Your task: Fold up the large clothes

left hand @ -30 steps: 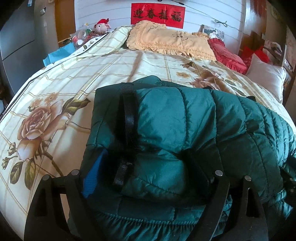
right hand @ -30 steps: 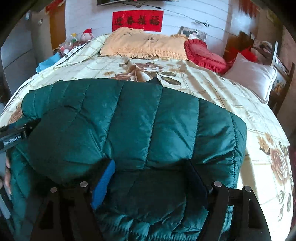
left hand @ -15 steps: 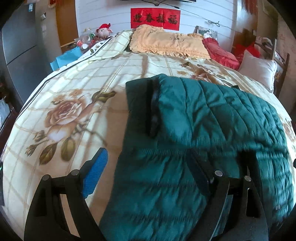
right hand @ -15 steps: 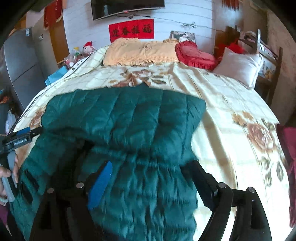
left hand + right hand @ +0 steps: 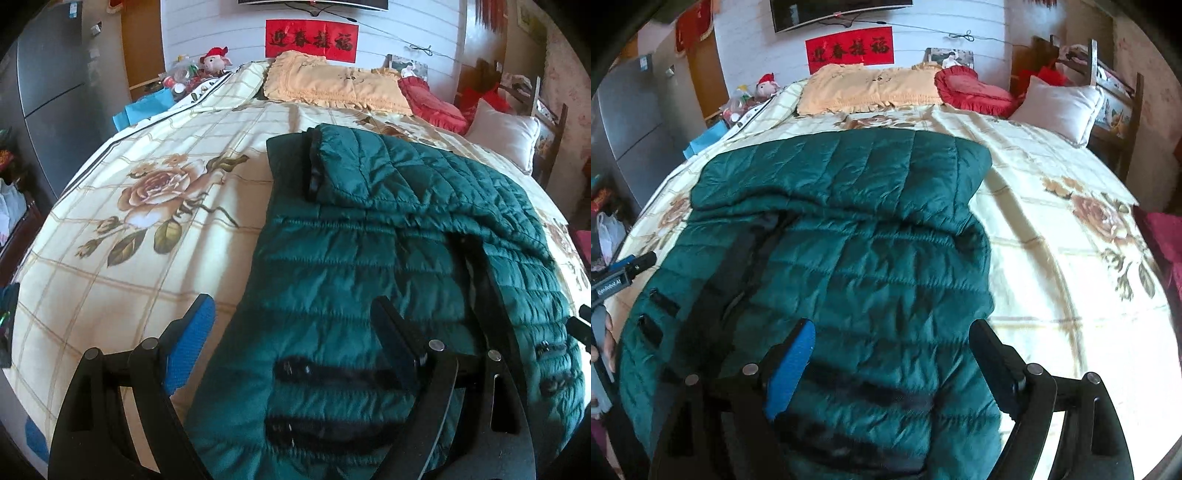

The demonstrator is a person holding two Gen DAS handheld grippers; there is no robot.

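Observation:
A dark green quilted jacket [image 5: 369, 258] lies on the flowered bed sheet [image 5: 147, 258], its far part folded back over the near part. My left gripper [image 5: 291, 332] hovers open over the jacket's near left edge, with nothing between its blue pad and its black finger. In the right wrist view the same jacket [image 5: 849, 240] fills the middle. My right gripper [image 5: 892, 350] stands open above its near right part, pads clear of the cloth. The left gripper [image 5: 620, 273] and a hand show at that view's left edge.
At the bed's head lie a yellow pillow [image 5: 332, 85], a red cushion [image 5: 432, 99] and a white pillow [image 5: 506, 136]. A grey fridge [image 5: 51, 92] stands at the left, with toys and clutter beside the bed. Bare sheet [image 5: 1052, 258] spreads right of the jacket.
Both grippers have drawn back toward the near edge of the bed, away from the fold. The jacket's folded part, earlier between their fingers, now lies loose on the lower part.

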